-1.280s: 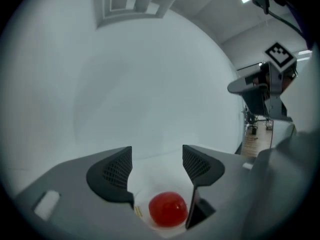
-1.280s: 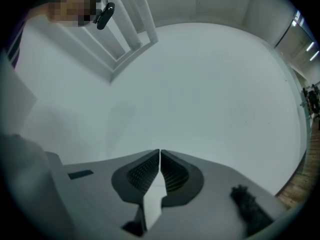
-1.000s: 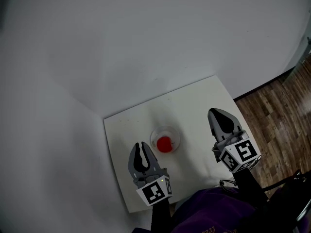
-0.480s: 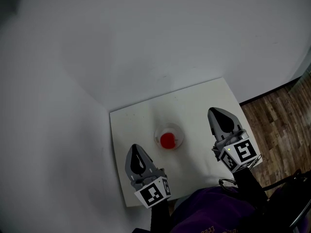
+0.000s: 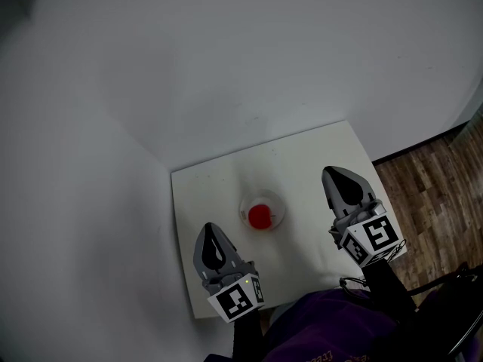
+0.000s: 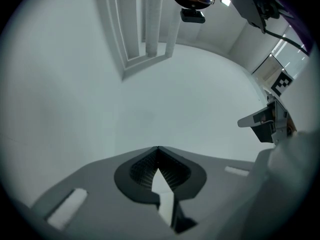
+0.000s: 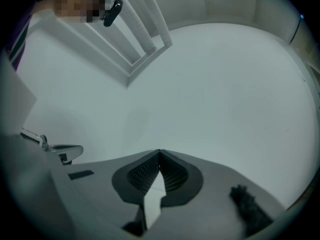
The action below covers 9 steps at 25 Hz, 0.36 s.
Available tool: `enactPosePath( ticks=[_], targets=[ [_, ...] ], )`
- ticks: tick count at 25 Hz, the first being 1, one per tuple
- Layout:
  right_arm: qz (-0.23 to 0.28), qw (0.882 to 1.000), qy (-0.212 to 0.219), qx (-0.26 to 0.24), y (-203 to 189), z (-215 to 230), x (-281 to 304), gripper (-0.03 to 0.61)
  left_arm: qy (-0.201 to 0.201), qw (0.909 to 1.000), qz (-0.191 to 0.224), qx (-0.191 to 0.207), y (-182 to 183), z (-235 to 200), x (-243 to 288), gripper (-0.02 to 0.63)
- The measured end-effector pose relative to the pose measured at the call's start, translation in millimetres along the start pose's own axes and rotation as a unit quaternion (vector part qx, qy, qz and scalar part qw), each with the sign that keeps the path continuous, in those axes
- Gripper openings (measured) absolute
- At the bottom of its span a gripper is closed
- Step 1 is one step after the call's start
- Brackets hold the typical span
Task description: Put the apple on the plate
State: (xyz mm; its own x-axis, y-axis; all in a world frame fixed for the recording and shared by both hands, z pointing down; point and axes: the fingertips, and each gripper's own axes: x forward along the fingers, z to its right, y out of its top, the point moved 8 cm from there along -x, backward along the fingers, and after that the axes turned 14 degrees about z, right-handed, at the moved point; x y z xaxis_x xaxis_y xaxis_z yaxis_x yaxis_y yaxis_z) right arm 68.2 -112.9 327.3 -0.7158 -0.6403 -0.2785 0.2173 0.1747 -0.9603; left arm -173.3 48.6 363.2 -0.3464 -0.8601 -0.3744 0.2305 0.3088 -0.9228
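A red apple sits on a small clear plate in the middle of the white table in the head view. My left gripper is shut and empty, near the table's front left, below and left of the plate. My right gripper is shut too, to the right of the plate, holding nothing. In the left gripper view the jaw tips meet against a bare white wall. In the right gripper view the tips also touch. Neither gripper view shows the apple or plate.
White walls rise behind and left of the table. Wood flooring lies to the right. A purple sleeve shows at the bottom. The right gripper shows in the left gripper view, and the left gripper in the right gripper view.
My left gripper's jaws have gone from open to shut, and it has drawn back from the plate toward the table's front. The apple stays on the plate. The right gripper has stayed put.
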Motion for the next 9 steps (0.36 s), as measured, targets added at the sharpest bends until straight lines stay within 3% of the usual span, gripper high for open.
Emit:
enactPosePath(
  ticks=[9],
  targets=[
    [-0.003, 1.000, 0.005, -0.003, -1.8, -1.3, -2.4, 0.011, -0.001, 1.0000, -0.005, 0.002, -3.2, -0.1, -5.5, 0.005]
  ],
)
